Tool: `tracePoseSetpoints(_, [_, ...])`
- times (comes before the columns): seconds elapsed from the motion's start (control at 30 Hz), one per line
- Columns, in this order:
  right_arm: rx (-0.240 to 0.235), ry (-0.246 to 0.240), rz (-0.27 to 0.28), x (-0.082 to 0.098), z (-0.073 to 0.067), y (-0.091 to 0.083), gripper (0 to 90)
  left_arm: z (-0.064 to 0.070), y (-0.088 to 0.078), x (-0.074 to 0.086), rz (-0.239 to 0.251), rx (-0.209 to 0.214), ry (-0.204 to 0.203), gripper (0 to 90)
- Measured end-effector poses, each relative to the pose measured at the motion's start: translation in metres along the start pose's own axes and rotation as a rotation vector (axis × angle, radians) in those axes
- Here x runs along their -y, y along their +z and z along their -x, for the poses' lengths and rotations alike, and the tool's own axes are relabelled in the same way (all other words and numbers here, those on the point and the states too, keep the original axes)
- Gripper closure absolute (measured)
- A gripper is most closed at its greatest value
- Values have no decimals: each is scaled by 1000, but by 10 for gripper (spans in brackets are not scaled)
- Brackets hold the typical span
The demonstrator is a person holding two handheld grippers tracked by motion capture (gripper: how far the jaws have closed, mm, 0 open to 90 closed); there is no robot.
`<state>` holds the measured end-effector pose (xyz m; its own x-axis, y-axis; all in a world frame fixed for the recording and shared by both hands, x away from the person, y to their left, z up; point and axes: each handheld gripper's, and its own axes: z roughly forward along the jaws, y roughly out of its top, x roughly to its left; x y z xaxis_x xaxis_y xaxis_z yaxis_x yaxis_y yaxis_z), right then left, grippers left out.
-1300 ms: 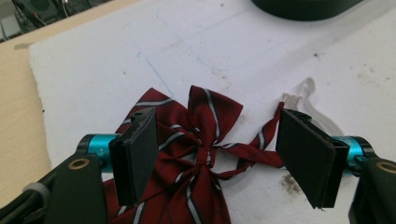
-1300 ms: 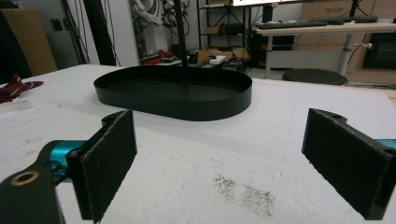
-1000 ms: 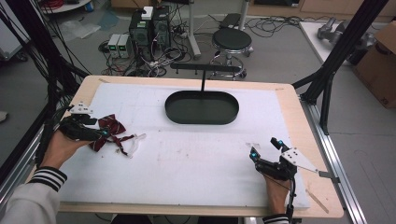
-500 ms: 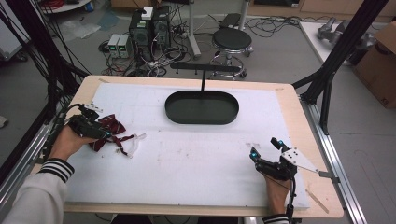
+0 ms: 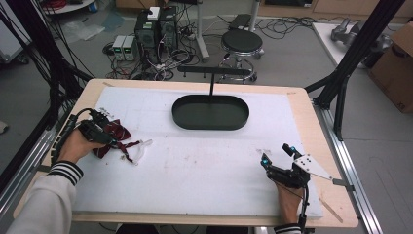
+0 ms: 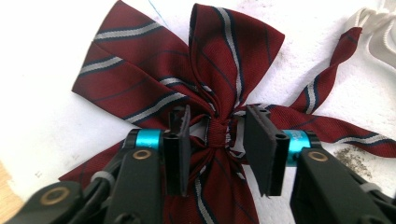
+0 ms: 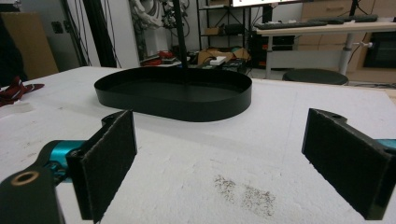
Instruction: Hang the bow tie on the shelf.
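A dark red bow tie (image 5: 117, 132) with grey stripes lies on the white mat at the left, its white strap (image 5: 140, 147) trailing to the right. My left gripper (image 5: 108, 137) is lowered over it. In the left gripper view the jaws of the left gripper (image 6: 217, 123) straddle the tie's knot (image 6: 218, 136). They have just been closing, and a thin gap still shows on each side of the knot. My right gripper (image 5: 275, 152) rests at the front right of the mat, its pads wide apart with nothing between them (image 7: 219, 149).
A black oval tray (image 5: 209, 126) with an upright T-shaped stand (image 5: 214, 71) sits at the back middle of the mat, and it lies ahead of the right gripper as the tray (image 7: 187, 109). The tie (image 7: 16, 88) shows far left there. Black frame posts flank the table.
My left hand has moved right and down onto the bow tie, and its jaws have narrowed around the knot. The right hand has not moved.
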<state>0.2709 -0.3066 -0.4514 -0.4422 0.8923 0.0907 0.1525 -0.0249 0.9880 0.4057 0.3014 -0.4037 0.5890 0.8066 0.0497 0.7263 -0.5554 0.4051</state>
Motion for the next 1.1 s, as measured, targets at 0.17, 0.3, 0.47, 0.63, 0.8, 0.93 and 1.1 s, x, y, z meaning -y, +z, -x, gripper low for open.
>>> tracePoseSetpoints(0.17, [0, 2, 0, 0, 0, 0, 92, -1, 2, -2, -22, -2, -6, 644])
tracePoseSetpoints(0.3, [-1, -3, -1, 0, 1, 0, 92, -1, 3, -2, -30, 1, -21, 627])
tracePoseSetpoints(0.47, [0, -2, -1, 0, 0, 0, 92, -1, 9, -2, -51, 2, -18, 616])
tracePoseSetpoints(0.63, [1, -4, -1, 0, 0, 0, 92, -2, 8, -2, -53, 19, -20, 711])
tracePoseSetpoints(0.8, [2, 1, 0, 0, 0, 0, 92, -1, 9, -3, -55, 17, -34, 742])
tracePoseSetpoints(0.93, [1, 4, 0, 0, 0, 0, 92, -1, 8, -1, -35, 15, -38, 747])
tracePoseSetpoints(1.1, [0, 0, -1, 0, 0, 0, 92, -2, 3, 3, 28, 7, -58, 750])
